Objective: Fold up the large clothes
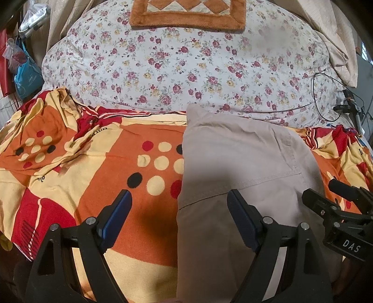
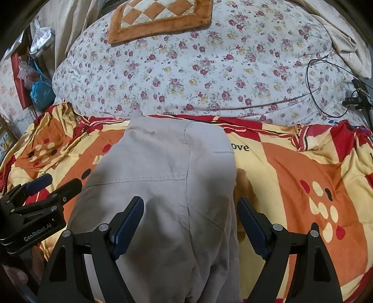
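Note:
A beige pair of trousers (image 1: 242, 167) (image 2: 167, 177) lies folded lengthwise on the orange, red and cream blanket (image 1: 93, 186) (image 2: 291, 174), with its far end near the floral quilt. My left gripper (image 1: 179, 202) hovers open over the garment's left edge: one finger above the blanket, the other above the cloth. My right gripper (image 2: 191, 209) hovers open over the garment's right half, nothing pinched between its blue pads. Each gripper also shows at the side of the other's view: the right gripper (image 1: 338, 198) and the left gripper (image 2: 53, 184).
A floral quilt (image 1: 186, 70) (image 2: 198, 70) bulges behind the blanket, with a brown checked mat (image 1: 186, 14) (image 2: 160, 18) on top. Black cables and a small device (image 1: 345, 105) (image 2: 356, 98) lie at the right. Bags (image 1: 25, 74) hang at the left.

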